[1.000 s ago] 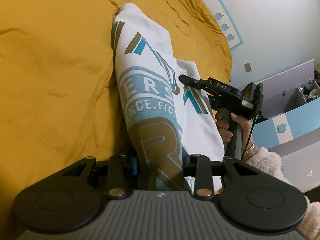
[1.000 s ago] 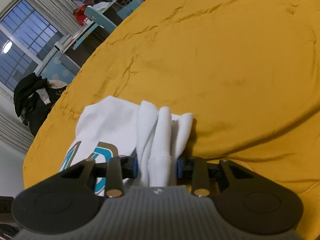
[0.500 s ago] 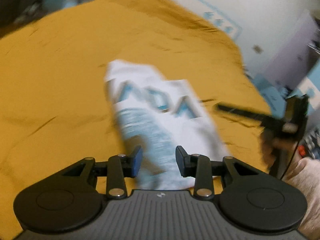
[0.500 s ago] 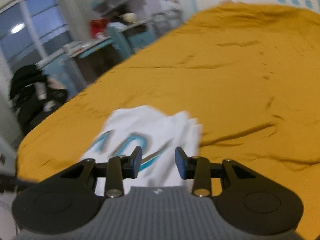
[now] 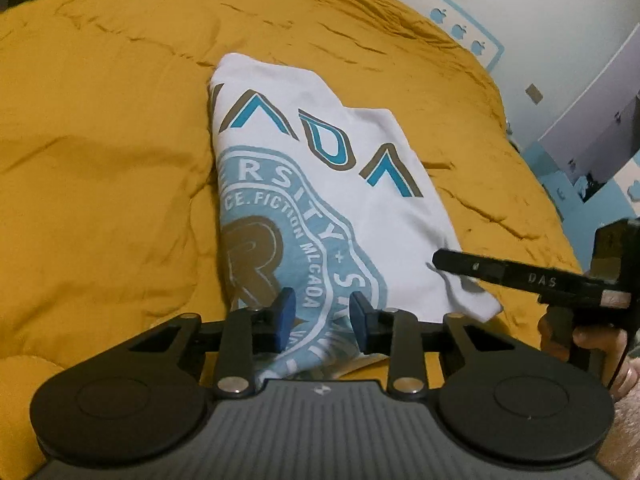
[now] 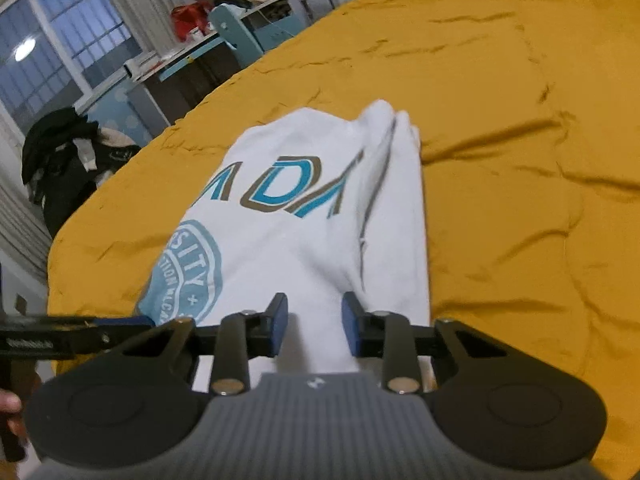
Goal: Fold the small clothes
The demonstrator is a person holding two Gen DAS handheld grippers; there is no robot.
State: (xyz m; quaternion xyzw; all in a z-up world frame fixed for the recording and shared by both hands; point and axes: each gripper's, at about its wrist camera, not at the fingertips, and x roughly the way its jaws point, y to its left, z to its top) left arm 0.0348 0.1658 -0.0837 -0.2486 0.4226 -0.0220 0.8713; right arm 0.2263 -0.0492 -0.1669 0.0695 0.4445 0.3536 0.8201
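Observation:
A white T-shirt [image 5: 360, 168] with a blue and brown print lies folded lengthwise on the yellow bedspread [image 5: 100, 160]. My left gripper [image 5: 323, 316] hovers over its near printed end. Its jaws are closing, and the blue pads [image 5: 286, 312] stand apart with flat fabric showing in the gap. My right gripper [image 6: 312, 320] is at the shirt's other near corner, its jaws closing on a raised white fold [image 6: 316, 280] that fills the gap. From the left wrist view, that right gripper [image 5: 440, 260] reaches over the shirt's corner.
The bedspread [image 6: 520, 160] stretches wide around the shirt. A desk with a teal chair [image 6: 236, 32] and a dark pile of clothes [image 6: 60, 152] stand past the bed's far side. Cabinets and a wall [image 5: 580, 80] lie beyond the other edge.
Both grippers released the bunched shirt, drew back and rose a little. The shirt now lies flatter and wider. The right gripper swung to the near corner and has fabric between its jaws again.

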